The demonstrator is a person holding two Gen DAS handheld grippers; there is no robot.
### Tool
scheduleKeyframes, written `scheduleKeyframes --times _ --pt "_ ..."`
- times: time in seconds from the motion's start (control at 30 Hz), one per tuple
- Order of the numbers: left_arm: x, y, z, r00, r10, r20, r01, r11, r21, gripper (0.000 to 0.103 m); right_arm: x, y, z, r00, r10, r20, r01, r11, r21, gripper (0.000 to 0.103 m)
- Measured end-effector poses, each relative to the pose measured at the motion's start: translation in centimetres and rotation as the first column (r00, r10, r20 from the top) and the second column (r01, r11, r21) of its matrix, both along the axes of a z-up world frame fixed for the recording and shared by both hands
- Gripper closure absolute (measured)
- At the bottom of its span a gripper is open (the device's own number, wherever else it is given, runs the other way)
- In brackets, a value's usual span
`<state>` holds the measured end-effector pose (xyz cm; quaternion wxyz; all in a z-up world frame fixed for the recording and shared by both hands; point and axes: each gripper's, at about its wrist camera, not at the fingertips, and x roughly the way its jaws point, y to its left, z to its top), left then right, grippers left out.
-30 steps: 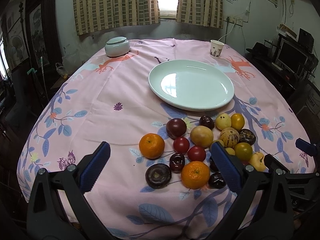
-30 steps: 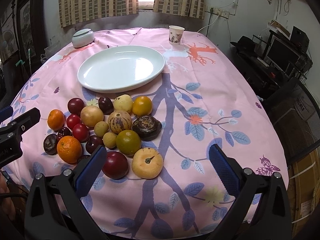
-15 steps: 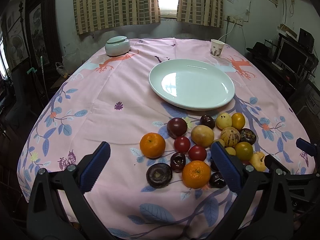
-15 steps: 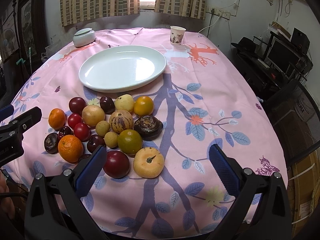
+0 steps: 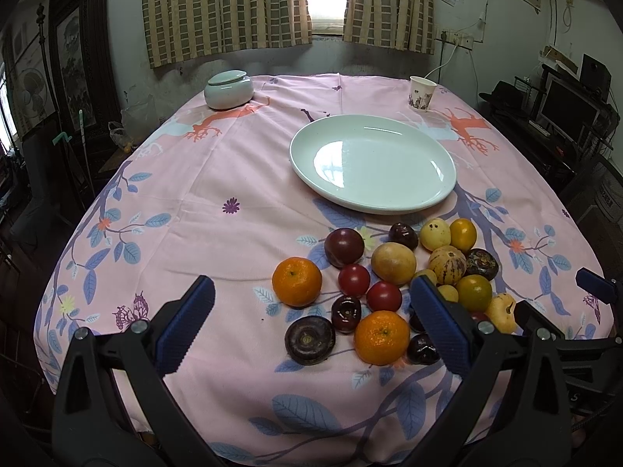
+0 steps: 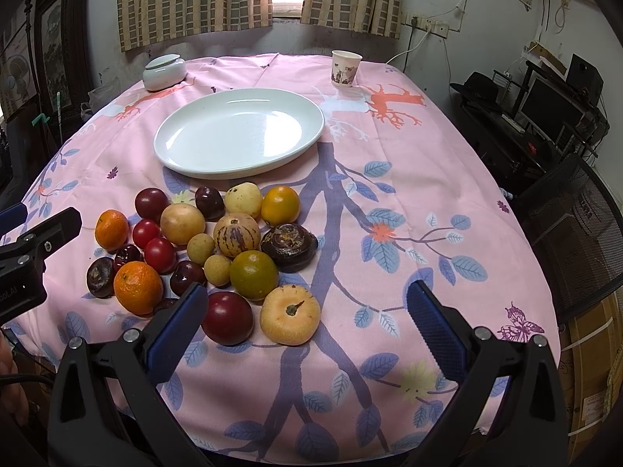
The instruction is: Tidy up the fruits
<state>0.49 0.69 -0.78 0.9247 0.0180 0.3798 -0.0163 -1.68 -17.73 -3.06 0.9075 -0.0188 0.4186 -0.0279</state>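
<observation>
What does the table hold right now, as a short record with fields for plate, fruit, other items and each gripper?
plate: white plate, nothing on it
fruit: pile on the cloth, on the near side of the plate
other items: lidded jar, paper cup, both at the far edge
left gripper: open, holds nothing
right gripper: open, holds nothing

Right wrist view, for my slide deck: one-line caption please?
Open right tongs hover at the table edge before a cluster of fruit, near an empty white plate.
</observation>
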Motion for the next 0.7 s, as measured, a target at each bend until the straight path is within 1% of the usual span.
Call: scheduleKeyframes --times 0.47,0.6,0.7 --pt "0.0 0.0 0.0 1.0 -0.001 0.0 0.001 1.0 0.001 0.002 0.0 0.2 0.0 1.0 0.003 -0.002 -0.003 1.0 -0.003 0.001" --pt "-0.7 0.0 -0.2 1.0 -0.028 0.002 0.028 1.0 0.002 0.002 -0.2 0.1 0.1 1.0 0.009 0.004 -0.009 1.0 -0.007 0.001" --pt "-1.6 0.3 -1.2 0.998 -0.063 -0.022 0.063 0.998 -0.022 0.002 -0.8 -0.8 0.2 0.999 0.031 0.03 -0.032 0.998 0.048 0.001"
